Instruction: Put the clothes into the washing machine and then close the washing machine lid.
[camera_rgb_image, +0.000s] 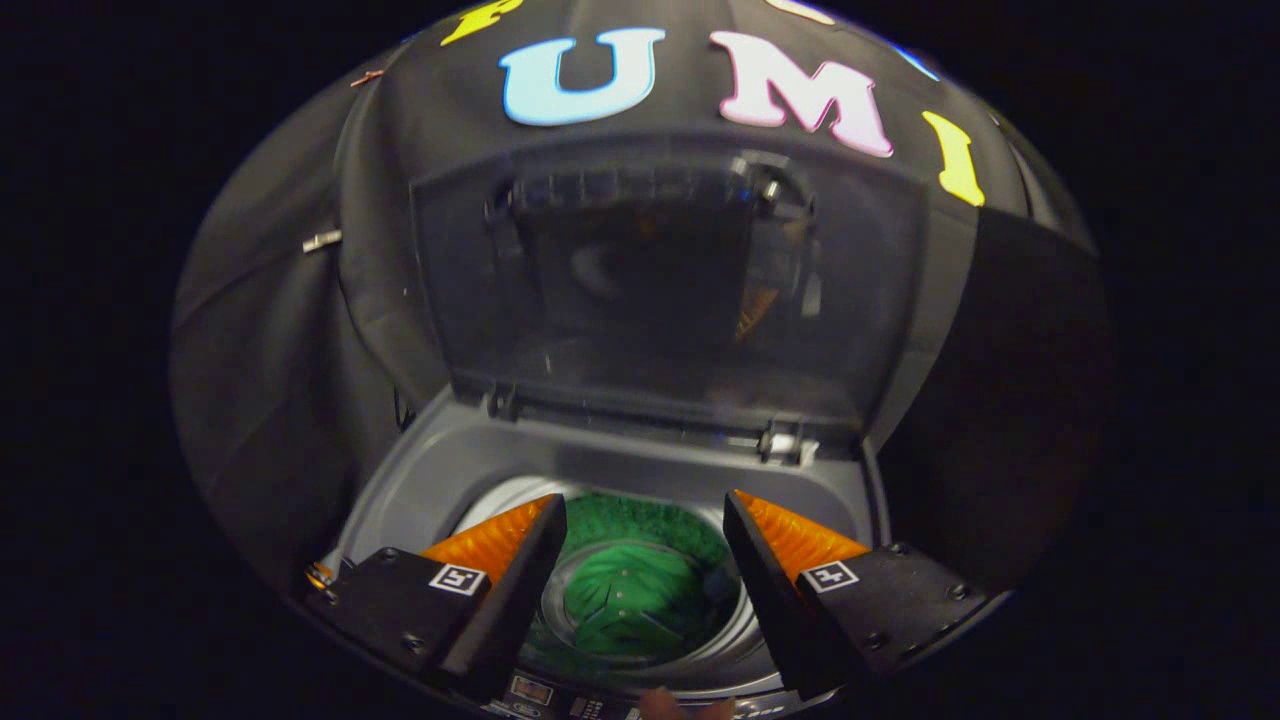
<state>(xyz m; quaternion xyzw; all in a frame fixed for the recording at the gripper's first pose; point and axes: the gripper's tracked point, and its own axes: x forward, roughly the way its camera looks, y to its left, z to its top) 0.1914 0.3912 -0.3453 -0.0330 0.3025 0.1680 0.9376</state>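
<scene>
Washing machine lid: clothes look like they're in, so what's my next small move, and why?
Probably lift the gripper up toward the raised lid. The green clothes already lie in the drum, the fingers are open and hold nothing, and the lid stands upright at its hinge.

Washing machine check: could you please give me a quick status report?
Gripper open, empty, above the drum. Green clothes inside the washing machine. Lid upright, not yet closed. Nothing blocking it.

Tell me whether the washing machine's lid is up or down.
Up. The dark translucent lid stands raised on its rear hinges, leaving the drum with the green cloth exposed between the open hand-held gripper's fingers.
</scene>
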